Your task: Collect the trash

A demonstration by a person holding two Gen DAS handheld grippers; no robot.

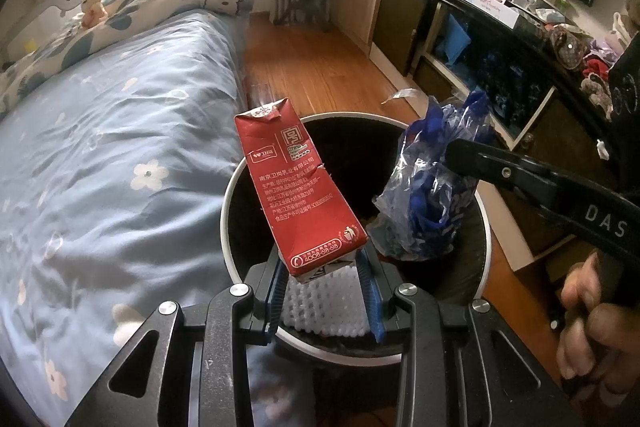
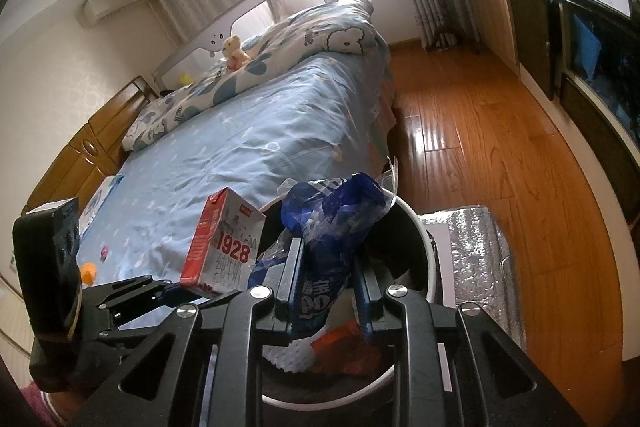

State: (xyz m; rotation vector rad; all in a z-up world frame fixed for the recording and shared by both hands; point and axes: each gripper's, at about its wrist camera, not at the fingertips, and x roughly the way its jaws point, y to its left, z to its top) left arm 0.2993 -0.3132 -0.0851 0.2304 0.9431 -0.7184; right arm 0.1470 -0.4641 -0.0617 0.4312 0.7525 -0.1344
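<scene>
My left gripper (image 1: 322, 269) pinches the bottom of a red milk carton (image 1: 296, 187), holding it tilted over the open mouth of the round trash bin (image 1: 228, 211) beside the bed (image 1: 120, 147). My right gripper (image 2: 325, 269) is clamped on a crumpled blue plastic bag (image 2: 336, 223) over the same bin.

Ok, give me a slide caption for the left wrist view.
Left hand-held gripper holds red milk carton over the trash bin.

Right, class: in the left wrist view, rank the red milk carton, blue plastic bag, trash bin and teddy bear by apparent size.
1. trash bin
2. red milk carton and blue plastic bag, too alike to rank
3. teddy bear, though it is farthest away
</scene>
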